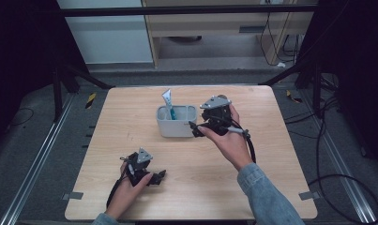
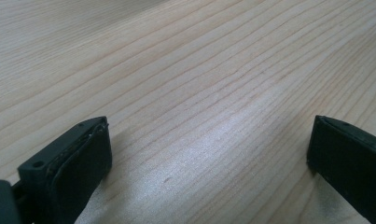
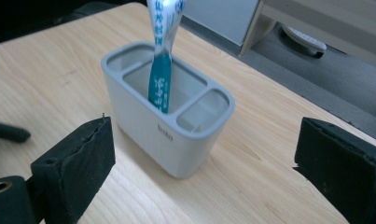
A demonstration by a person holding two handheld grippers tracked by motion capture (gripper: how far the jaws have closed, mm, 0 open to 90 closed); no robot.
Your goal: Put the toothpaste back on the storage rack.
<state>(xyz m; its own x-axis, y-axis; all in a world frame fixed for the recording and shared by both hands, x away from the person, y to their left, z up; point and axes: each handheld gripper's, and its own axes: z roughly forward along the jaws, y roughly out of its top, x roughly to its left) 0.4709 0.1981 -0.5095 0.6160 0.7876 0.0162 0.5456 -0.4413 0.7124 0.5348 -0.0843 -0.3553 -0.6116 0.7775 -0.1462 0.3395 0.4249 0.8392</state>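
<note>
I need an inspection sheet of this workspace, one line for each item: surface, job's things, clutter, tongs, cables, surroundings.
Surface: light wooden table, bare grain under the left tongs.
Job's things: grey holder with three compartments; toothpaste tube stands upright in the middle compartment.
Clutter: nothing seen.
Tongs: left tongs open, low over bare wood; right tongs open, nothing between the jaws, facing the holder, apart from it.
Cables: one black cable trails from each pair of tongs; more cables lie on the floor at the right.
Surroundings: grey floor, dark frame, wooden furniture behind the table.
</note>
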